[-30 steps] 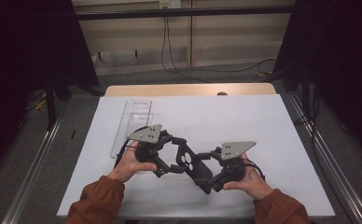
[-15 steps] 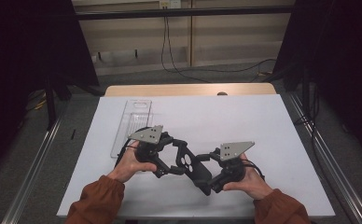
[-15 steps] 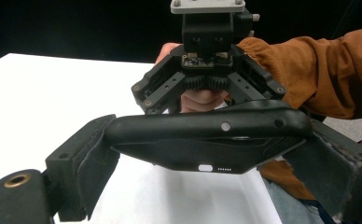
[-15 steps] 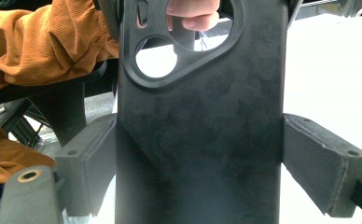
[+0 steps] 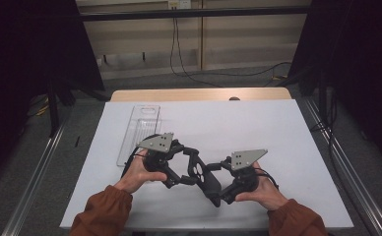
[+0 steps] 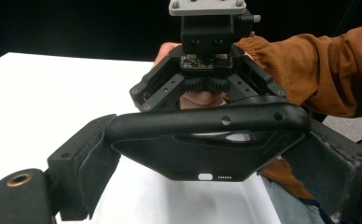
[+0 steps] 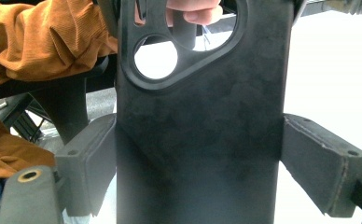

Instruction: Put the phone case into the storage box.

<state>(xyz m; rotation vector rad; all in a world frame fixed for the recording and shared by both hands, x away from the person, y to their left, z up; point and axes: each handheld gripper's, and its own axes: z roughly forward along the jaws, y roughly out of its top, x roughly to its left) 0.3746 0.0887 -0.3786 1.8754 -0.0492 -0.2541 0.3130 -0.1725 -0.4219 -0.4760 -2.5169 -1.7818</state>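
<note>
Count, standing at the near edge.

Hand-held grippers: two. Left hand-held gripper [image 5: 186, 164] at near left, right hand-held gripper [image 5: 218, 184] at near right, each topped by one grey three-cornered plate, so two plates.

Hands: two, with two rust-orange sleeves coming in from the near side.

Black phone case [image 5: 204, 174]: one, between the two hand-held grippers, near centre; it has one large camera cut-out and one round hole beside it.

Clear plastic tray [image 5: 139, 129]: one, far left on the white tabletop [image 5: 258, 128].

Tabletop: one.
</note>
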